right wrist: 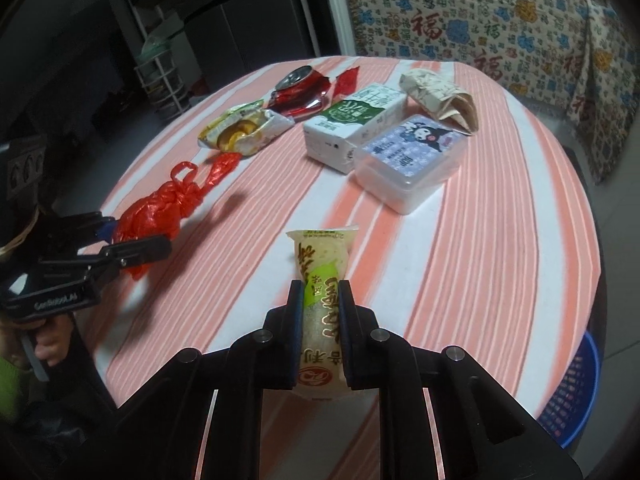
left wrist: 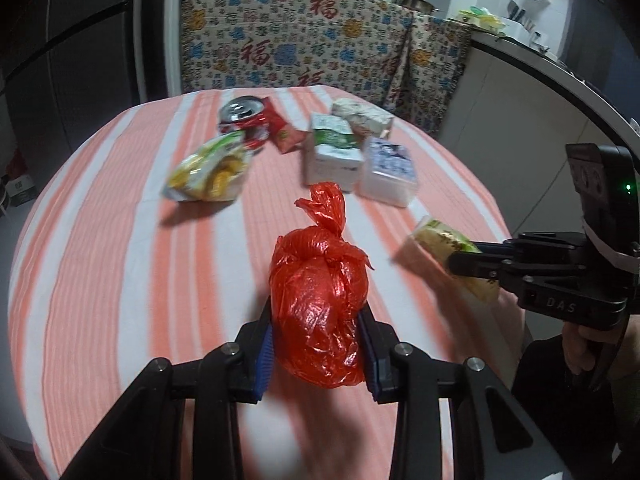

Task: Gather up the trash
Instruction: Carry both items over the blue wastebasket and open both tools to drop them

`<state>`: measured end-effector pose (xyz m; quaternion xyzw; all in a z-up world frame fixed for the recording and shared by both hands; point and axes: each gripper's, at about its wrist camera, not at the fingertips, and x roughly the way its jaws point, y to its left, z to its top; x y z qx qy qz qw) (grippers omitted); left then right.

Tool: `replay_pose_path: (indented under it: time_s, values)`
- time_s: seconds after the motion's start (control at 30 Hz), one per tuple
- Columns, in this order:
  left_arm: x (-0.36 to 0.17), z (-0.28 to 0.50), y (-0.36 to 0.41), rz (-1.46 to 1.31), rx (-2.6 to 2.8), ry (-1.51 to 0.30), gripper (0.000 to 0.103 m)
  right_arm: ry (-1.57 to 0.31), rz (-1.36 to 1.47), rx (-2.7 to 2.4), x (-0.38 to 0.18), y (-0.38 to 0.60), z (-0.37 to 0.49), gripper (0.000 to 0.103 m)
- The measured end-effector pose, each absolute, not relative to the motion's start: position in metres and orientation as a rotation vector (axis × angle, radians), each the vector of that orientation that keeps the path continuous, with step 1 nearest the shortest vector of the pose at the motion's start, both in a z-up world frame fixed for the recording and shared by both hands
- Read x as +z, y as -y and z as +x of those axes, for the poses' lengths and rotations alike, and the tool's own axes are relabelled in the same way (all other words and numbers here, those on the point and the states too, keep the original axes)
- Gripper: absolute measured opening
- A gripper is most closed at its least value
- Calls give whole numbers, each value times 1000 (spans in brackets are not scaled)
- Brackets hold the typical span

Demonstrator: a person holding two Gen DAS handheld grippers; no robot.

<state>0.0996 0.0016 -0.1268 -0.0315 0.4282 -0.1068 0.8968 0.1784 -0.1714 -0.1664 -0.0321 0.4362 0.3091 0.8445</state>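
My left gripper (left wrist: 318, 344) is shut on a knotted red plastic bag (left wrist: 318, 300), held just above the striped table; the bag also shows in the right wrist view (right wrist: 156, 216). My right gripper (right wrist: 320, 320) is shut on a pale yellow-green snack packet (right wrist: 322, 272), held above the table; the packet also shows in the left wrist view (left wrist: 440, 248). On the table farther off lie a yellow wrapper (right wrist: 244, 128), a crushed red can (right wrist: 300, 92), a milk carton (right wrist: 352, 128), a clear lidded box (right wrist: 412, 160) and a crumpled paper packet (right wrist: 440, 96).
A round table with an orange-and-white striped cloth (right wrist: 500, 260). A blue basket (right wrist: 576, 392) stands on the floor at its right edge. A patterned cloth covers furniture behind (left wrist: 300, 40). A small red wrapper (left wrist: 284, 132) lies by the can.
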Motion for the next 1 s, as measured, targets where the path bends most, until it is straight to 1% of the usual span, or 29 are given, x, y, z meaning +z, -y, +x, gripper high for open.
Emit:
replay_pose_path:
  time_s: [0.57,0.77,1.0]
  values:
    - [-128,127,88,-4,-368,-911,36,-894,125,563,-157,250,183,15]
    - [-119,139,135,22,-456,-908,36,-855,200,463,-144,308,185,15]
    - [-115,162,211,20,-570,-913,36,-862,189,313,-131,379,201,15]
